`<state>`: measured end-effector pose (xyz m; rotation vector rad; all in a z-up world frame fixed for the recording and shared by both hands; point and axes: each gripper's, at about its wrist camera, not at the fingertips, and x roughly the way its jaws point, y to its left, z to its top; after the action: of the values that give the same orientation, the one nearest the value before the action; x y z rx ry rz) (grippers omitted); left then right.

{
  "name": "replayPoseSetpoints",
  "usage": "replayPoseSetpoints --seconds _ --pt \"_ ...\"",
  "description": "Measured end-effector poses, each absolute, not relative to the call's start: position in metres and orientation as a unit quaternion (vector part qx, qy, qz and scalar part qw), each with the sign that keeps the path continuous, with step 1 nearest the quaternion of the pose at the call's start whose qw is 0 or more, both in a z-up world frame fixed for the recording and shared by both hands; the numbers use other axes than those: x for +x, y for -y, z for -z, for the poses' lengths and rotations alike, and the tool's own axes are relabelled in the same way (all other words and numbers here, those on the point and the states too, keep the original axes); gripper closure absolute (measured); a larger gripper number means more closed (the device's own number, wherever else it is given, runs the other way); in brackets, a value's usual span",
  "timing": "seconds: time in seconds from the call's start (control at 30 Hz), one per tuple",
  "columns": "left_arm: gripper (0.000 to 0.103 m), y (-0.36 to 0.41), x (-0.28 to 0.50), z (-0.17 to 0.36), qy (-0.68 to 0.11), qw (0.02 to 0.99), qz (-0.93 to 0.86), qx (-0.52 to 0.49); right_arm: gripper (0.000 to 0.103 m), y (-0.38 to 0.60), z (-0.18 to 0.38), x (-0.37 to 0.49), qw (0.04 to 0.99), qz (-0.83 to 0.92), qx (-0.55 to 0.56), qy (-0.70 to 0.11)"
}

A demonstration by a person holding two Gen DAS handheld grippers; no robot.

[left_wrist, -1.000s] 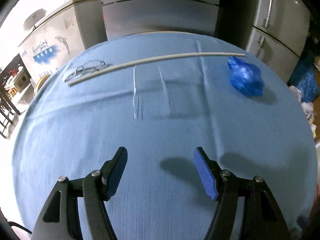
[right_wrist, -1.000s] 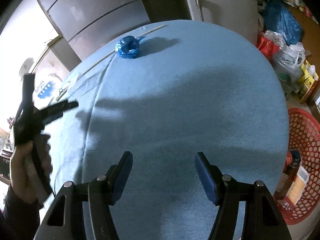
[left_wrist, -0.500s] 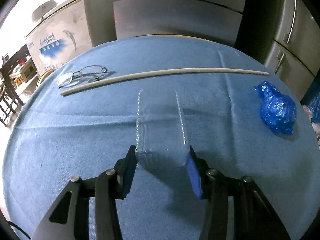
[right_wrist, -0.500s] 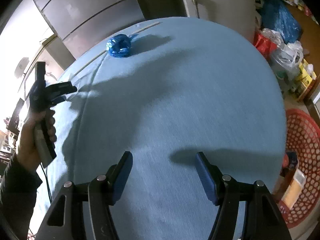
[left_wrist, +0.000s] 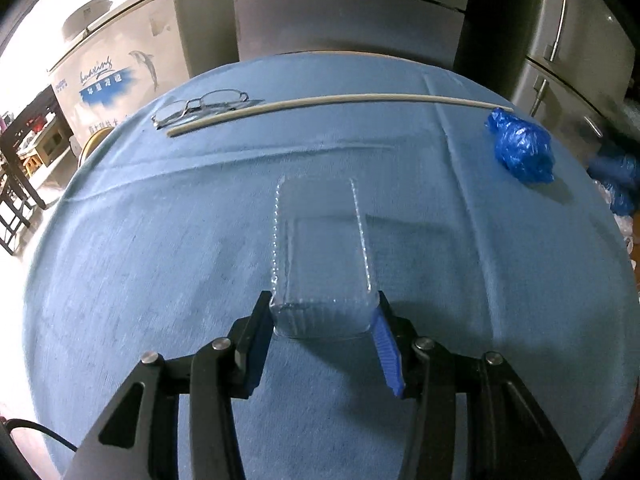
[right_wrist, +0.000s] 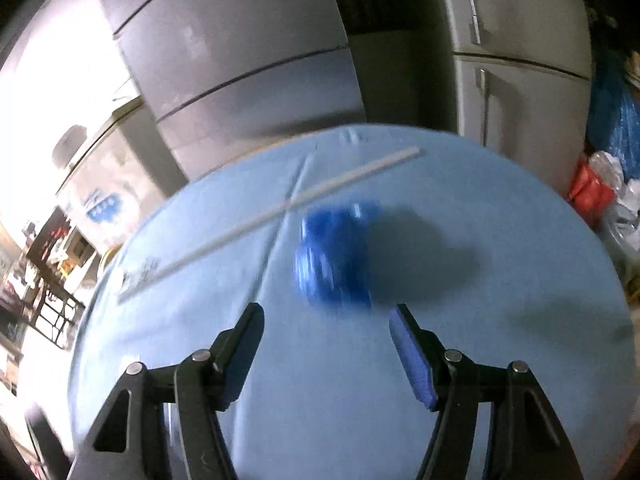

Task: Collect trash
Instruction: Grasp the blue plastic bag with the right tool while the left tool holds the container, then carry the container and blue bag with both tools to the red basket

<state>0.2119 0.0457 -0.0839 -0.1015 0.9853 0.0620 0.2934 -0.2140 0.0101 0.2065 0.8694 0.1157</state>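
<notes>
A clear plastic tray (left_wrist: 322, 256) lies on the blue tablecloth (left_wrist: 160, 260). My left gripper (left_wrist: 324, 322) is shut on its near end, one pad on each side. A crumpled blue plastic bag (left_wrist: 520, 150) lies at the table's right side. In the right wrist view the bag (right_wrist: 334, 258) is blurred and sits just ahead of my right gripper (right_wrist: 326, 326), which is open and empty, with the bag beyond its fingertips.
A long white stick (left_wrist: 340, 102) lies across the far side of the table, with a pair of glasses (left_wrist: 200, 106) at its left end. Grey cabinets (left_wrist: 348, 20) stand behind the table. Bags of clutter (right_wrist: 604, 184) sit on the floor at right.
My left gripper moved forward and closed on the clear tray, then lifted its view slightly. My right gripper swung across the table toward the blue bag, which is now close ahead.
</notes>
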Motion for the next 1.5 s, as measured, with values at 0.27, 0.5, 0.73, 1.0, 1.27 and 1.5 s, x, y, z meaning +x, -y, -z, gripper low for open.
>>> replayPoseSetpoints --seconds 0.27,0.5,0.73,1.0,1.27,1.5 --pt "0.053 -0.047 0.212 0.084 -0.474 0.879 -0.025 -0.04 0.042 0.19 0.044 0.362 0.865 -0.01 0.02 -0.502" --pt "0.053 -0.048 0.216 0.084 -0.475 0.879 -0.023 -0.038 0.051 0.19 0.025 0.319 0.881 -0.042 0.005 -0.471" --pt "0.053 -0.048 0.206 0.081 -0.486 0.873 -0.028 -0.044 0.051 0.184 0.019 0.225 0.886 -0.083 0.007 -0.456" --pt "0.053 -0.037 0.169 0.066 -0.479 0.877 -0.019 -0.038 0.051 0.2 0.031 0.125 0.876 -0.094 0.059 -0.47" --pt "0.053 -0.01 0.128 0.055 -0.474 0.88 0.009 -0.022 0.051 0.222 0.027 0.067 0.878 -0.082 0.083 -0.465" --pt "0.053 0.013 0.107 0.05 -0.474 0.88 0.029 -0.008 0.051 0.235 0.024 0.04 0.879 -0.074 0.102 -0.461"
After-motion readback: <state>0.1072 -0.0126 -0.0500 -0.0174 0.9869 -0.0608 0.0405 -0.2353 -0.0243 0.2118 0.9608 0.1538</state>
